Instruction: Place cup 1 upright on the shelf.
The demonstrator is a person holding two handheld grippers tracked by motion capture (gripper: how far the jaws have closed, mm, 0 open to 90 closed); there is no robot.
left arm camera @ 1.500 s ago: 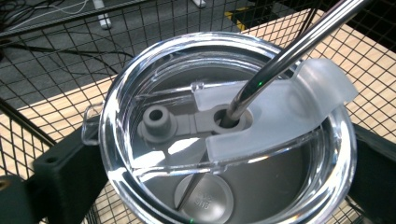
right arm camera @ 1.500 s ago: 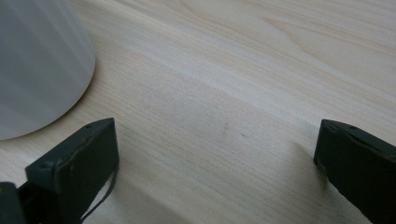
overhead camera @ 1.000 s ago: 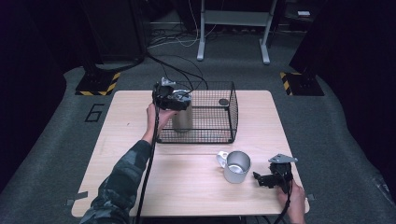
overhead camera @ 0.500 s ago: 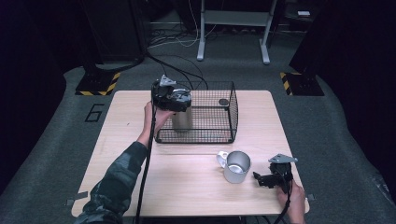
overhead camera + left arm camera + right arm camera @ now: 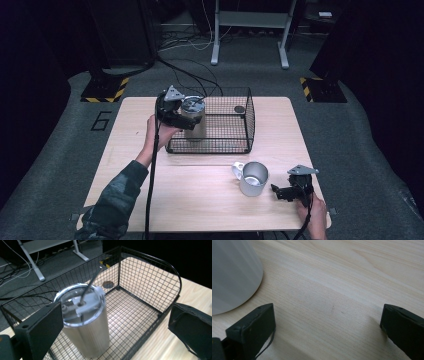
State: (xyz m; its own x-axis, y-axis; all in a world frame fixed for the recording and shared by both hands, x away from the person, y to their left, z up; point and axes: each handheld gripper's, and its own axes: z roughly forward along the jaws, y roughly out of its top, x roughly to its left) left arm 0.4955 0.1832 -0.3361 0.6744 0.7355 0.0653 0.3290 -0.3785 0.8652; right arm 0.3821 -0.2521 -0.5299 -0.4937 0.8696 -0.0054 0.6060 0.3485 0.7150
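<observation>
The steel tumbler (image 5: pixel 83 322) is stood upright inside the wire basket (image 5: pixel 235 145), so that part seems done. The left gripper (image 5: pixel 172 112) is spread wide around it, gripping nothing. The mug (image 5: pixel 252 178) is left on the table (image 5: pixel 200 200) beside the wide-open, empty right gripper (image 5: pixel 285 192).
</observation>
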